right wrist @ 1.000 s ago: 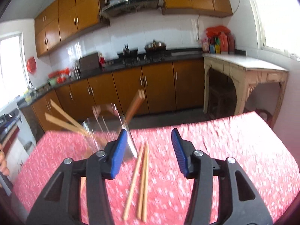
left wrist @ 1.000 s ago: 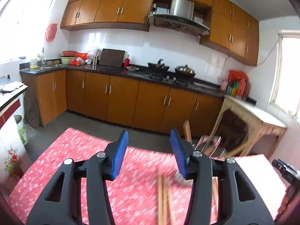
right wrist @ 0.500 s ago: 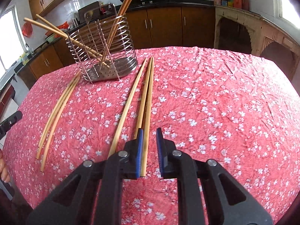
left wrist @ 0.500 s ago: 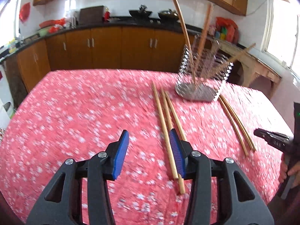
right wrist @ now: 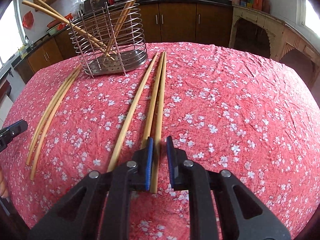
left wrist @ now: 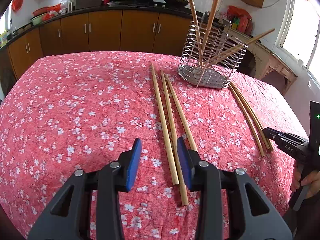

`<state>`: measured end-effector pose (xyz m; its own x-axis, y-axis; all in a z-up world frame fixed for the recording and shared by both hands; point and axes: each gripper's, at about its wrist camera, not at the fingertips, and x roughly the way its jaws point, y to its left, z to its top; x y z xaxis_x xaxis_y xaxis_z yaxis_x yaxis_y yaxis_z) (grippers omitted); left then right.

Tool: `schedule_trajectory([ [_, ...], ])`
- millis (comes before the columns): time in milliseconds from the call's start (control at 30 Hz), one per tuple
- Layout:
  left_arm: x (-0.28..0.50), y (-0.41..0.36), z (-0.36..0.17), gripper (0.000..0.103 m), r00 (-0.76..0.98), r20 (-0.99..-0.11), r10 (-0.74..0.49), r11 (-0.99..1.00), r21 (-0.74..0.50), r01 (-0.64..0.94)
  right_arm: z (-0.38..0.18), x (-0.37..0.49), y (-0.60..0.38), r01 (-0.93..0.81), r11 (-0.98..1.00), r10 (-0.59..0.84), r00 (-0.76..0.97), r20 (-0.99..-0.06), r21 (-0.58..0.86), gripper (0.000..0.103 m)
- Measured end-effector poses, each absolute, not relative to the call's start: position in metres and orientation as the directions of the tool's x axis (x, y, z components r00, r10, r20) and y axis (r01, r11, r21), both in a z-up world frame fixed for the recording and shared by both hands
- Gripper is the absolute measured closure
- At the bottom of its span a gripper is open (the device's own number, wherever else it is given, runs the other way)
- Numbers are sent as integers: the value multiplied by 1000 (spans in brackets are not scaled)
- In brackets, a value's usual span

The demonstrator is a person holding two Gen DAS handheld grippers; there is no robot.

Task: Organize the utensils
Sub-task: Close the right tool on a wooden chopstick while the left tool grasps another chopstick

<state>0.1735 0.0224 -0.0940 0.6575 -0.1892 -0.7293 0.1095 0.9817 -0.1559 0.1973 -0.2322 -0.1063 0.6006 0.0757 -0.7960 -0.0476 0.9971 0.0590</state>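
Observation:
A wire utensil holder [left wrist: 212, 60] [right wrist: 108, 40] stands on the red flowered tablecloth [left wrist: 80, 104] with several wooden chopsticks leaning in it. Three loose chopsticks [left wrist: 168, 120] [right wrist: 154, 100] lie side by side in the middle. Two thinner sticks [left wrist: 250, 118] [right wrist: 52, 108] lie beside the holder. My left gripper [left wrist: 159, 160] is open, low over the near ends of the three chopsticks. My right gripper [right wrist: 159, 160] is narrowly open around the end of one chopstick [right wrist: 161, 104], not clamped.
The other gripper and a hand [left wrist: 300, 156] show at the right edge of the left wrist view. Kitchen cabinets [left wrist: 104, 32] and a counter stand behind the table. A wooden side table [right wrist: 270, 28] stands at the right.
Both grippers have dropped from looking across the kitchen to low over the table. My right gripper narrowed, then opened slightly around one chopstick's end. My left gripper moved closer to the three chopsticks.

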Motion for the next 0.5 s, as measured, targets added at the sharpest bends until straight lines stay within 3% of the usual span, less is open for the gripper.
schedule_trajectory([
  [500,211,9,-112,84,615,-772,-162,987,-125,102,-108,200,-245,1,997,63,604,-794,80,95],
])
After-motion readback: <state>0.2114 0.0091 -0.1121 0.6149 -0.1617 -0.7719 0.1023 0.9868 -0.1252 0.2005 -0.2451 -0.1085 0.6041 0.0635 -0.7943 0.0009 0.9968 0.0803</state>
